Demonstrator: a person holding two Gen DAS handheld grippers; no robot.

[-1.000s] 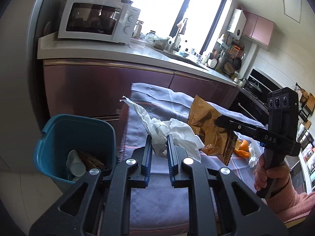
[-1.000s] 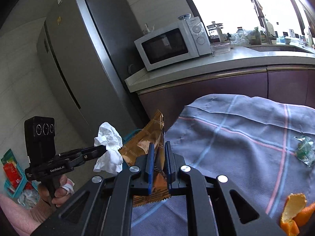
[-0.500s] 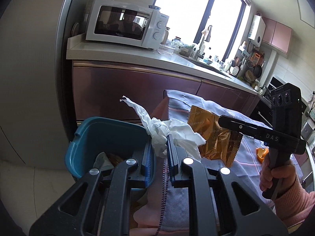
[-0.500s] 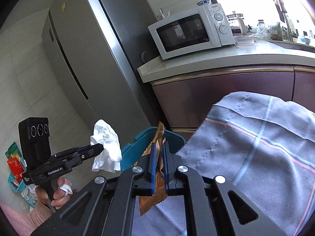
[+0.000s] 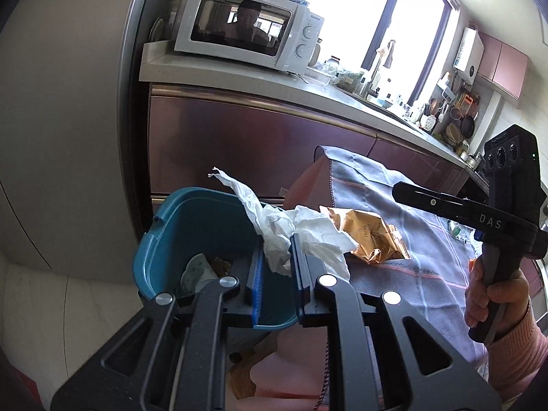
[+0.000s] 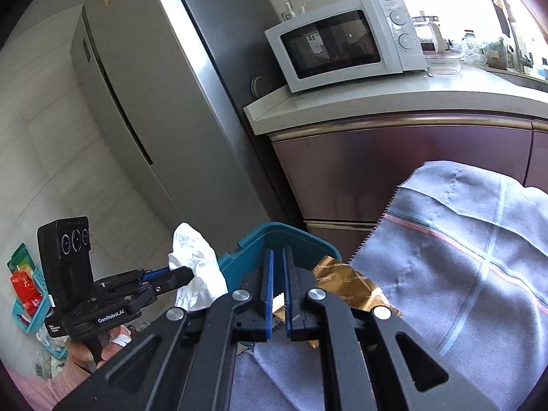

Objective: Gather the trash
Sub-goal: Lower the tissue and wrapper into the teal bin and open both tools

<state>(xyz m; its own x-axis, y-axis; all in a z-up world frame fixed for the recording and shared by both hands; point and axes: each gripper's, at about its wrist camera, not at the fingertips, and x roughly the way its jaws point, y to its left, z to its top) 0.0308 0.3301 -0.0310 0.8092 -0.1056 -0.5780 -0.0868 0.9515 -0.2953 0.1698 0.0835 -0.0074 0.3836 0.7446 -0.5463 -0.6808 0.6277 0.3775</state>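
Left wrist view: your left tongs point(image 5: 276, 257) are clamped on a crumpled white tissue point(image 5: 291, 233), its loose tail sticking up and away over the teal trash bin point(image 5: 191, 226). The bin sits directly beneath those tongs, with a paper cup point(image 5: 197, 272) and other scraps visible at the bottom. Just to the right, your right tongs point(image 5: 397, 190) reach in from the side, with your hand point(image 5: 493, 294) and pink sleeve around the handle. The gold snack wrapper point(image 5: 370, 239) shows below them, above the grey-blue striped cloth point(image 5: 428, 239) that covers the table, right at the edge next to the bin.

From the right wrist view, your right tongs point(image 6: 277, 274) have just been opening and now stand at a narrow gap. The gold snack wrapper point(image 6: 346, 284) is mostly off to the right of the fingers point(image 6: 289, 291) with only a corner between them; you cannot tell whether the pads still press on it. The teal trash bin point(image 6: 284, 236) rim is just ahead of the tips. To the left, the left tongs point(image 6: 185, 274) hold the white tissue point(image 6: 195, 267) beside the bin. Beyond stand the white microwave point(image 6: 346, 41) on the kitchen counter point(image 6: 394, 102) and the grey refrigerator point(image 6: 154, 102).
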